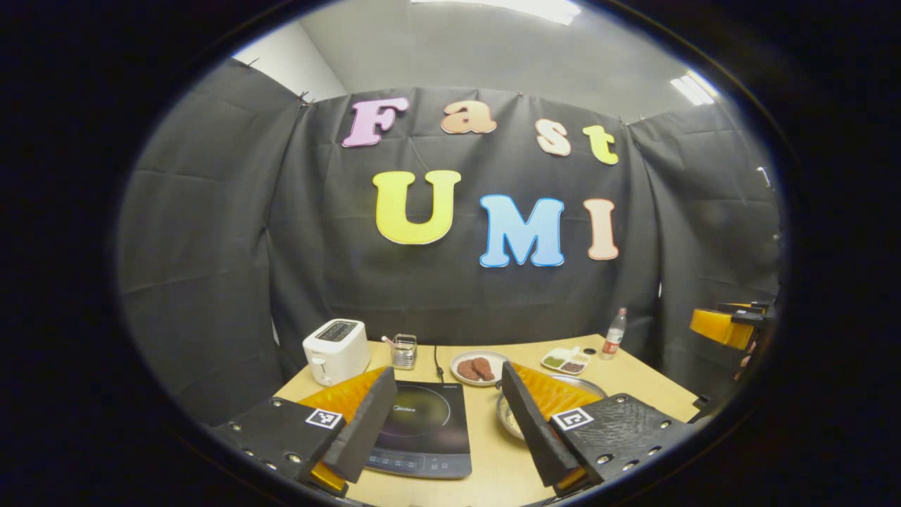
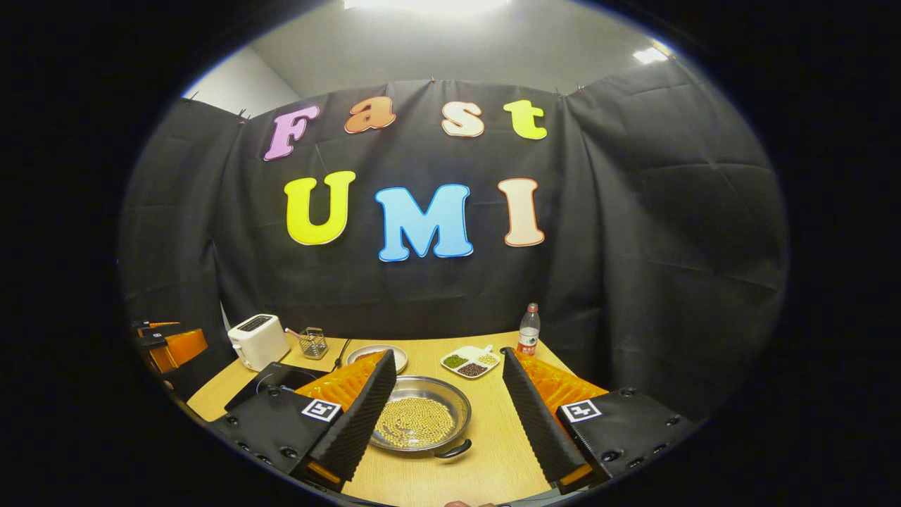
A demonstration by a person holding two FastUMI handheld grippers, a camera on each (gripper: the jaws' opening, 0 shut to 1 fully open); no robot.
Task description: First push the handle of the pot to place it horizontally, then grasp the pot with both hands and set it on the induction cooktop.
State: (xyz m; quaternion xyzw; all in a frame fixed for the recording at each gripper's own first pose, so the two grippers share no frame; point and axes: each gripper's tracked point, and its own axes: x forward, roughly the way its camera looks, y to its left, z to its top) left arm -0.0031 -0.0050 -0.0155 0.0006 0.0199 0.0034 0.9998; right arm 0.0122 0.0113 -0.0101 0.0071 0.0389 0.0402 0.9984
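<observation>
A shallow steel pot (image 2: 422, 415) full of small yellow beans sits on the wooden table (image 2: 493, 451), one dark loop handle (image 2: 454, 449) turned toward the near edge. My right gripper (image 2: 450, 415) hovers open above and in front of it, its left finger overlapping the pot's left rim. The black induction cooktop (image 1: 422, 426) lies flat, left of the pot (image 1: 510, 415). My left gripper (image 1: 447, 422) is open above the cooktop, and its right finger hides most of the pot. Each gripper shows at the far edge of the other's view.
At the back of the table stand a white toaster (image 1: 336, 350), a small wire basket (image 1: 404, 351), a plate with brown pieces (image 1: 479, 367), a divided dish of grains (image 2: 470, 361) and a plastic bottle (image 2: 528, 329). A black cable (image 1: 438, 362) runs back from the cooktop.
</observation>
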